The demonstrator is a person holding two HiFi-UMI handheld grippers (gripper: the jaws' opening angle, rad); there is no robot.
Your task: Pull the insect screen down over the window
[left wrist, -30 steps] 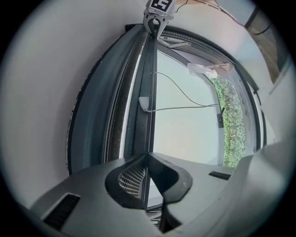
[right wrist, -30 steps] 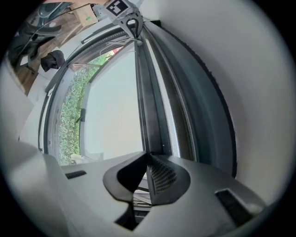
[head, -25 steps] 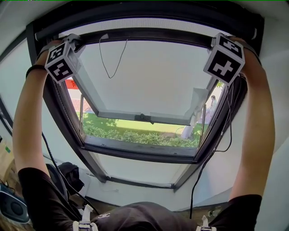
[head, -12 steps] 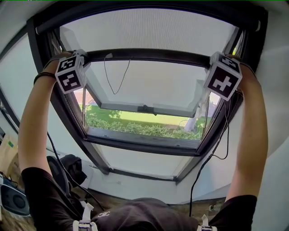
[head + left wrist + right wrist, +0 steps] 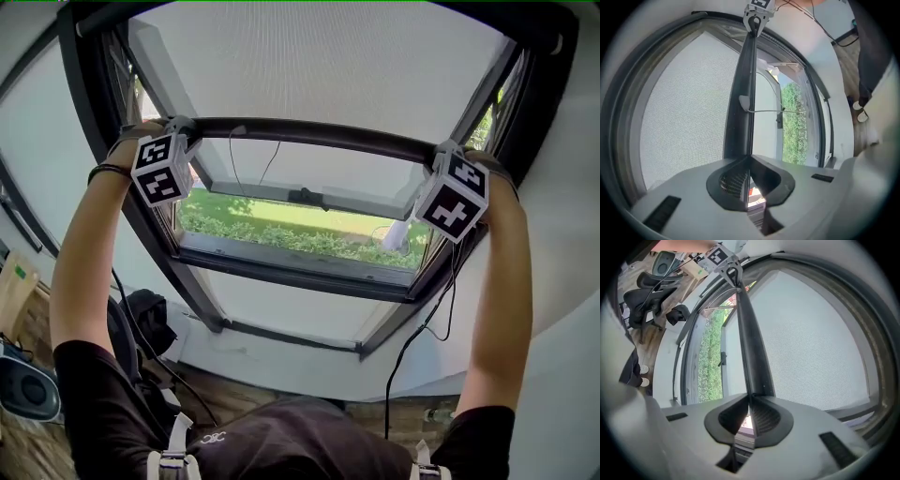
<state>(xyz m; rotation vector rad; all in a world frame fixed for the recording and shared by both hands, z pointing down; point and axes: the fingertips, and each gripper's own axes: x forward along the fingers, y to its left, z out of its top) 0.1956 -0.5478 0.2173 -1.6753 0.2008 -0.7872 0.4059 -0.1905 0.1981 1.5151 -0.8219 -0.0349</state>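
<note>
1. Left tool [image 5: 749, 164] and right tool [image 5: 749, 401] each pinch the dark bar [image 5: 309, 134] of the screen [image 5: 319, 66], across the upper middle.
2. Pull both ends down together, slowly, so the bar does not tilt.

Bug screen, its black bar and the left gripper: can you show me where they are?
insect screen [image 5: 328, 66], head view, middle of the grey mesh.
black bar [image 5: 319, 134], head view, middle of its length.
left gripper [image 5: 750, 161], left gripper view, where its jaws pinch the bar.
</note>
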